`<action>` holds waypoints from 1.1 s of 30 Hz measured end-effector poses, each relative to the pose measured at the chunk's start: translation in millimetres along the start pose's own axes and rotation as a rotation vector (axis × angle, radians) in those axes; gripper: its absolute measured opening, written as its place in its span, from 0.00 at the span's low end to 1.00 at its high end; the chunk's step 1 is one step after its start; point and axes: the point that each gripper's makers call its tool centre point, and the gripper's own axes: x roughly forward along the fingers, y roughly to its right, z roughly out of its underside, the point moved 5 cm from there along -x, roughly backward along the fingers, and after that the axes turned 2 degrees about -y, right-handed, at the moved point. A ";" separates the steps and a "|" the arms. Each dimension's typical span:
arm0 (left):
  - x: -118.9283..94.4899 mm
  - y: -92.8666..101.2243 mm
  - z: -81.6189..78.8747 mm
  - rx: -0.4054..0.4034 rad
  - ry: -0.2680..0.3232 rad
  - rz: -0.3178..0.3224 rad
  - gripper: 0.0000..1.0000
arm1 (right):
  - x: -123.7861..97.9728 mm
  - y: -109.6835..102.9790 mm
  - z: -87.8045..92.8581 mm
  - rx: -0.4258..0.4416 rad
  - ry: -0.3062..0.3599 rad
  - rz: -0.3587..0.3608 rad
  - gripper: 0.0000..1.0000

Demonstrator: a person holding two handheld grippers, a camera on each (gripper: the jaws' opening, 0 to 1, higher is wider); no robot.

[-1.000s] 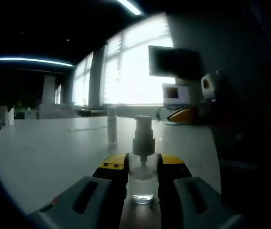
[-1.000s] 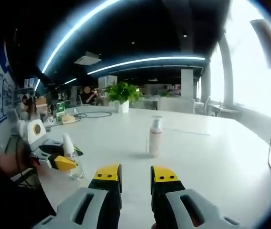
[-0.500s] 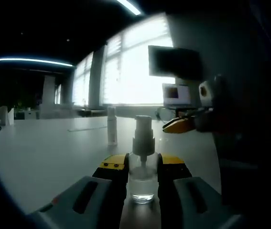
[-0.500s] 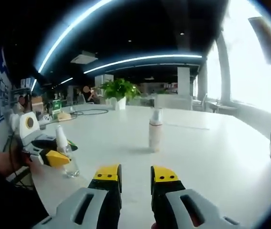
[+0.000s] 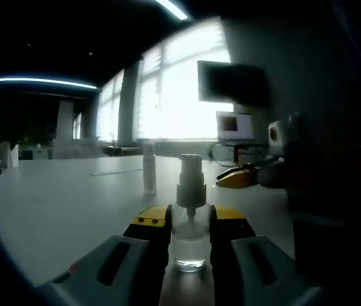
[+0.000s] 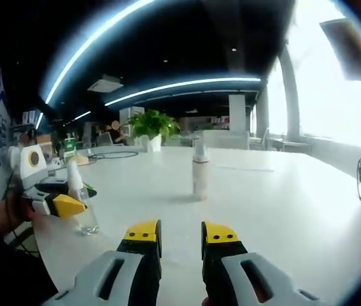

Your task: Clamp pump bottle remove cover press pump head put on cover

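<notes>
**Left hand-held gripper clamps the pump bottle; right one hangs free with a narrow gap**

In the left gripper view, the left hand-held gripper point(image 5: 191, 224) has its two yellow-tipped jaws pressed against either side of the pump bottle point(image 5: 190, 239), a small clear bottle that stands upright on the table point(image 5: 65, 197). The bottle's base rests on the table surface between the jaws, and a little clear liquid shows in its lower part. Its white pump head point(image 5: 191, 175) rises above the jaw tips, bare, with the nozzle at the top. Farther along the table, behind and a little left of the pump head, a slim white spray bottle point(image 5: 149, 168) stands upright, well apart from the clamped one. To the right of the pump head, the right hand-held gripper point(image 5: 239, 179) comes into this view with its yellow tip pointing toward the pump head, near it but not touching. Bright windows and a dark monitor lie beyond the table.

In the right gripper view, the right hand-held gripper point(image 6: 181, 234) holds nothing; its jaws stand close together with a narrow gap between the yellow tips, above the pale table point(image 6: 276, 197). At the left edge, the left hand-held gripper point(image 6: 58, 204) grips the pump bottle point(image 6: 81, 207), which stands near the table's edge, with a person's hand behind it. The slim spray bottle point(image 6: 199, 171) stands upright near the middle of the table, well ahead of the jaws. A potted plant point(image 6: 149, 124) sits at the far end of the table.
</notes>
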 end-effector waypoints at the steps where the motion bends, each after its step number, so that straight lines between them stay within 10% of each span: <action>1: 0.0 -0.1 0.1 0.000 0.000 0.000 0.15 | 0.2 -0.6 1.2 0.003 0.001 0.002 0.20; 33: 0.1 0.6 -0.2 0.002 -0.001 -0.001 0.15 | 9.1 -8.7 20.8 -0.033 -0.037 0.010 0.11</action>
